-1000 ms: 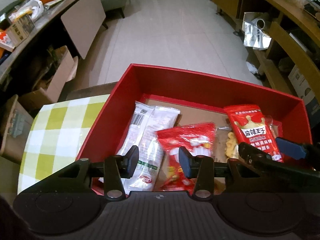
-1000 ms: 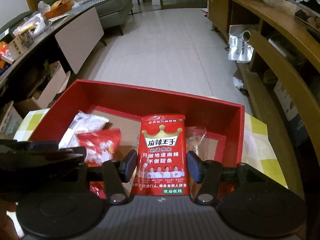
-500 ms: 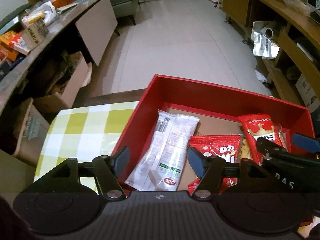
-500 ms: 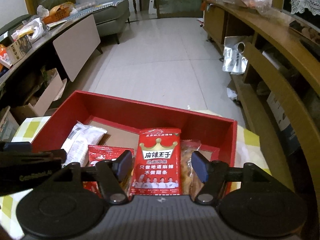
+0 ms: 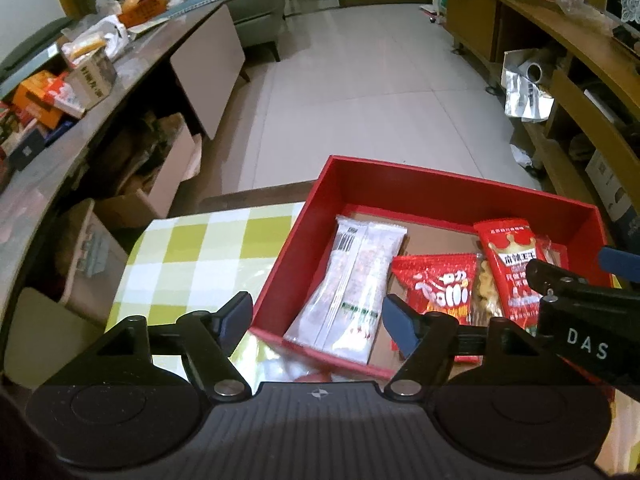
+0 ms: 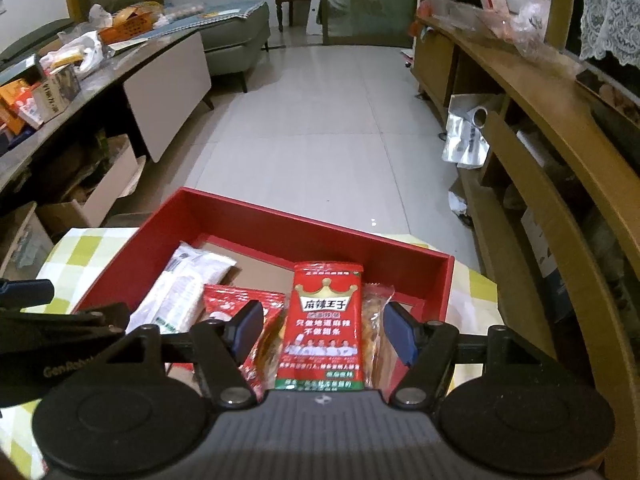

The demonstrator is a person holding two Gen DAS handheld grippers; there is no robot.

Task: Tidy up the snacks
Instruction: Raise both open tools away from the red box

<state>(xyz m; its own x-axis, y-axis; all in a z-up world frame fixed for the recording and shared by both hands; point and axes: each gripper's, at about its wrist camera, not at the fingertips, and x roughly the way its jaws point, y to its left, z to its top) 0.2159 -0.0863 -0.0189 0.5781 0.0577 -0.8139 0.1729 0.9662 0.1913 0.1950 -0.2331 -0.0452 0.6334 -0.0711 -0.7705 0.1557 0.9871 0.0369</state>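
The left tongs (image 5: 318, 316) stand spread, having just been opening, with nothing pinched; their pads hang clear above the near wall of the red box (image 5: 440, 190). Between and below the pads lies a white packet (image 5: 356, 284), flat in the box's left part. Just right of it lies a red bag (image 5: 438, 284), then a clear bag of curls (image 5: 486, 284), and a red pouch (image 5: 508, 256) with a crown. The right tongs (image 6: 320, 328) are likewise spread, their jaws having just opened further, and hold nothing; the red pouch (image 6: 326, 320) lies below, between the pads but untouched, flanked by the clear snack bags (image 6: 374, 312). In the left view the right tongs (image 5: 576, 280) reach in from the right over the pouch, covering the box's near right corner.

The box sits on a tabletop with a green-and-white checked cloth (image 5: 200, 248), which shows left of the left tongs and beyond the box's right wall. Past the box stretches a pale tiled floor (image 6: 312, 120). Far left, a cluttered counter (image 5: 60, 92) with cartons beneath; far right, wooden shelving (image 6: 540, 128); at the far end, a grey sofa (image 6: 236, 44).
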